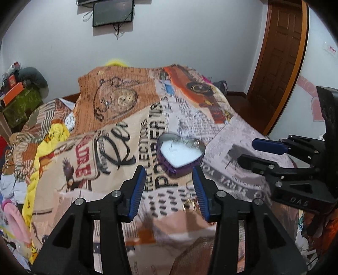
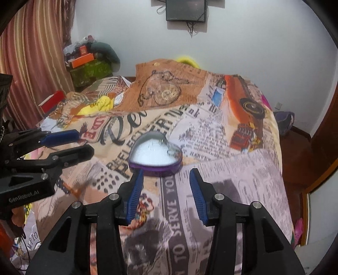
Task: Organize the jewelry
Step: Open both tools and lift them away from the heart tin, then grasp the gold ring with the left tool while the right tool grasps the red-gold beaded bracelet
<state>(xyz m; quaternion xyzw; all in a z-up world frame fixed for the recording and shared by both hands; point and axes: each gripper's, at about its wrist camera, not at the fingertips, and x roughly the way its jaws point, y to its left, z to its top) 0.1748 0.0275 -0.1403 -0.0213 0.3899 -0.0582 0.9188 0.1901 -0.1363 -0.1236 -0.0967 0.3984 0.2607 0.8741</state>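
**One heart box, two empty grippers**

One heart-shaped box (image 1: 180, 155) sits on the printed bedspread (image 1: 232, 131), and two grippers hover over it. The left gripper (image 1: 169, 184) has its blue pads parted to a middling gap with nothing between them; the box lies just ahead of its fingertips, a little toward its right finger. The right gripper (image 2: 165, 188) stands likewise, jaws moderately apart and empty, with the box just beyond its left fingertip.

The box has a purple wall, an open top and a white filling; a few small silvery pieces lie at its far rim, too blurred to name or count.

Only the left wrist view shows one small gold ring (image 1: 189, 204) on the bedspread, just inside that gripper's right finger, and a brown door (image 1: 276, 63) to its far right. Only the right wrist view shows a striped curtain (image 2: 36, 63) to the far left. Each view catches the other gripper from the side. Both show one dark screen (image 2: 186, 10) on the wall ahead.
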